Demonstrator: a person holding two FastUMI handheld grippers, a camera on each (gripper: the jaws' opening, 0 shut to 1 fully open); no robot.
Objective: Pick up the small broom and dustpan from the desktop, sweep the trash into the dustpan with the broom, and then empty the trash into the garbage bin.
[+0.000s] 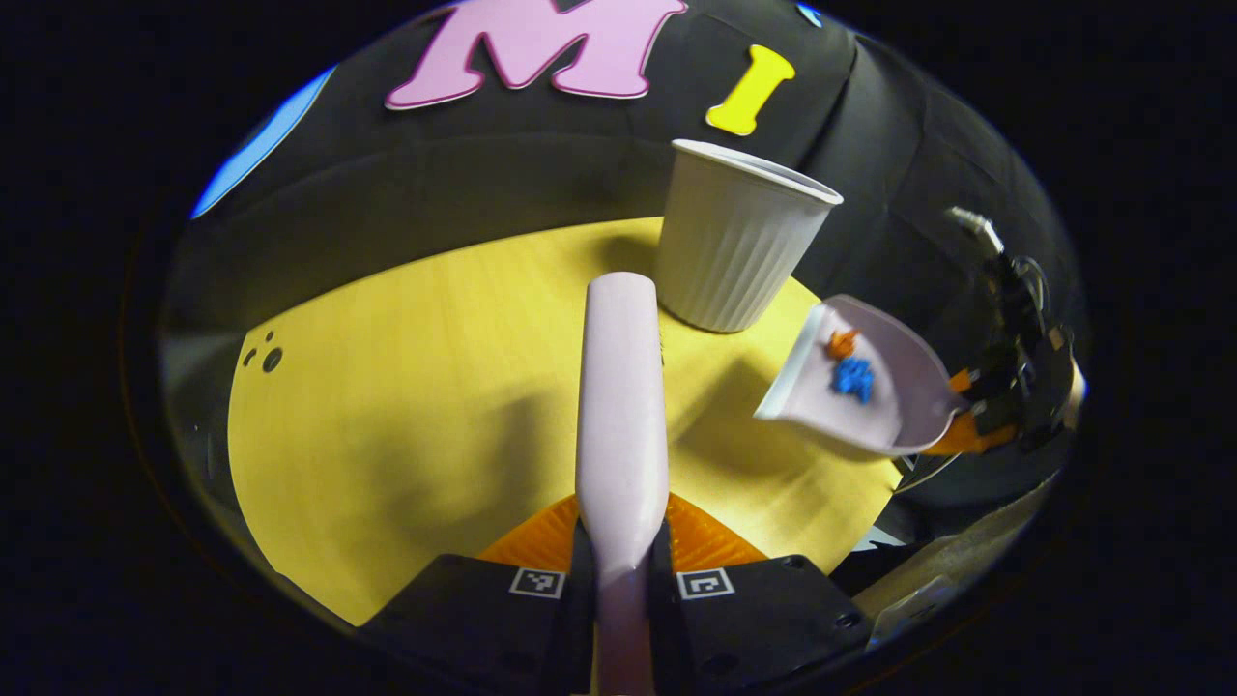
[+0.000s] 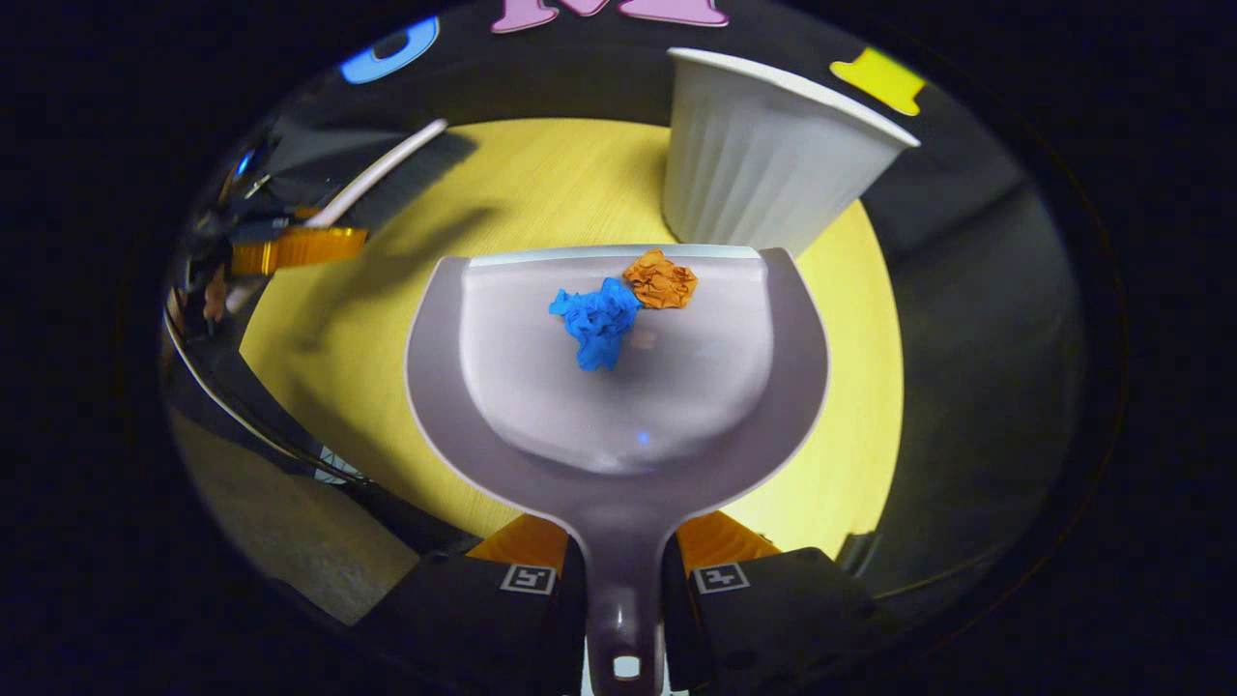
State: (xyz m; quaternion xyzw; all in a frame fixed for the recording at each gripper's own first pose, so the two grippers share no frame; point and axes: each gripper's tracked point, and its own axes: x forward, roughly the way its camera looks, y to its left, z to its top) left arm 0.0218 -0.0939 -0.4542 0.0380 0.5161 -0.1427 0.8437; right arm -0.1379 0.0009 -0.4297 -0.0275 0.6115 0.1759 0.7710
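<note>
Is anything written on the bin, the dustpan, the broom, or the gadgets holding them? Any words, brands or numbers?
None of them carries readable text.
Garbage bin: plain ribbed wall, no print.
Dustpan and broom: plain, no brand visible.
Left hand-held gripper and right hand-held gripper: small square markers, black-and-white code patterns, not letters or numbers.

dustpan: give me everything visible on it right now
The dustpan is pale grey, smooth, plastic-looking: a rounded scoop with raised side walls, a straight front lip and a narrow handle with a hang hole at its end. The right gripper is shut on that handle. It is held above the yellow tabletop, lip pointing toward the white ribbed garbage bin. A crumpled blue paper scrap and an orange one sit inside near the lip, touching each other. The left gripper view shows it tilted beside the bin.
</note>
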